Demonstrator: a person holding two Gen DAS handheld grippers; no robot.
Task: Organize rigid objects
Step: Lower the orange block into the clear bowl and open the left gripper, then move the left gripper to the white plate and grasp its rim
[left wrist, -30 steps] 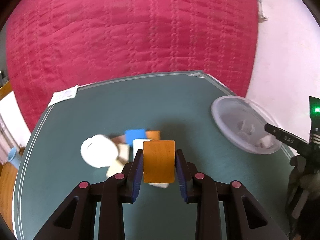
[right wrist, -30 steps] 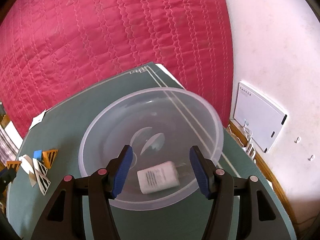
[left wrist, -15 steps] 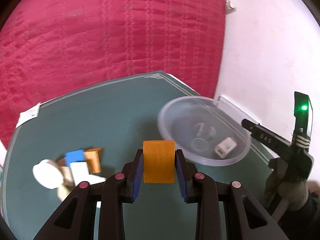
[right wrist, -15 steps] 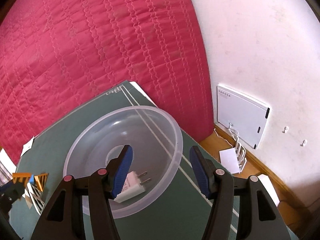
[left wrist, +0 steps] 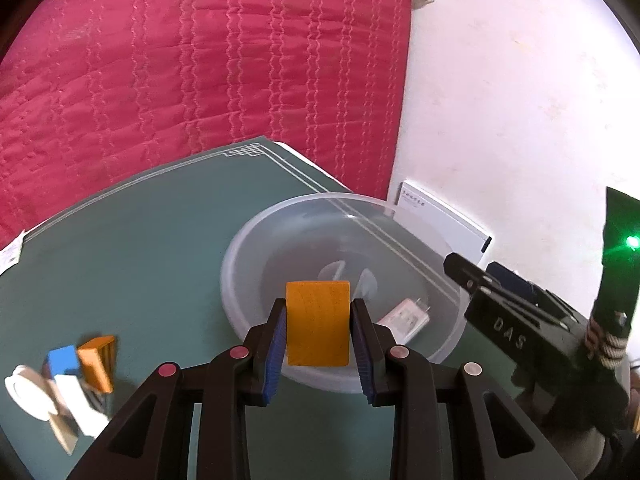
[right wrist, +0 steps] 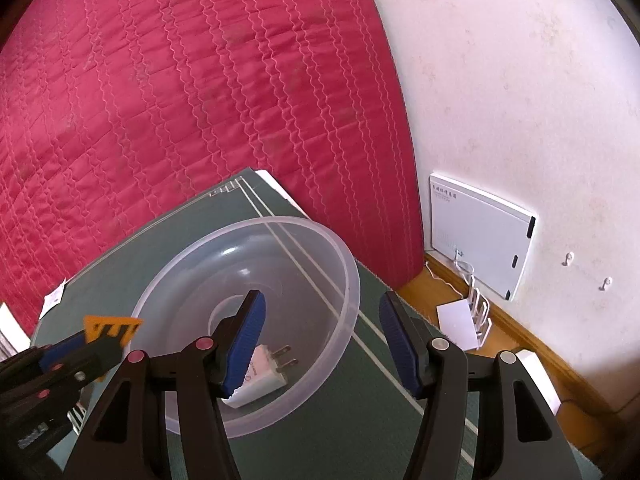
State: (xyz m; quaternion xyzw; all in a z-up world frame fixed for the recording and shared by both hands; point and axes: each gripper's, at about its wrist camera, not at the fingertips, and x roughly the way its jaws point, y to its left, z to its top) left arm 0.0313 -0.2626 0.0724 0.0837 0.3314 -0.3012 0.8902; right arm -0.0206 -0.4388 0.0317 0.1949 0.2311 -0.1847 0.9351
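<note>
Starting at the left of the table, I see the leftover pile of blocks and a white disc lying well apart from the bowl, waiting its turn. My left gripper has its fingers clamped tight on the orange block, one blue pad against each side face, the block upright with its top standing above the fingertips. It hangs over the near rim of the clear bowl, not yet over the middle, so my worry is a release too soon: the block could strike the rim, tip the light bowl or bounce out onto the table. Dropped from this height it might also land on the white plug adapter lying in the bowl's near right part. Further right, my right gripper is empty, its fingers standing partly open, the left one over the bowl above the adapter and the right one over bare table beyond the rim. The two grippers are close together at the bowl, so I judge a knock between them possible.
</note>
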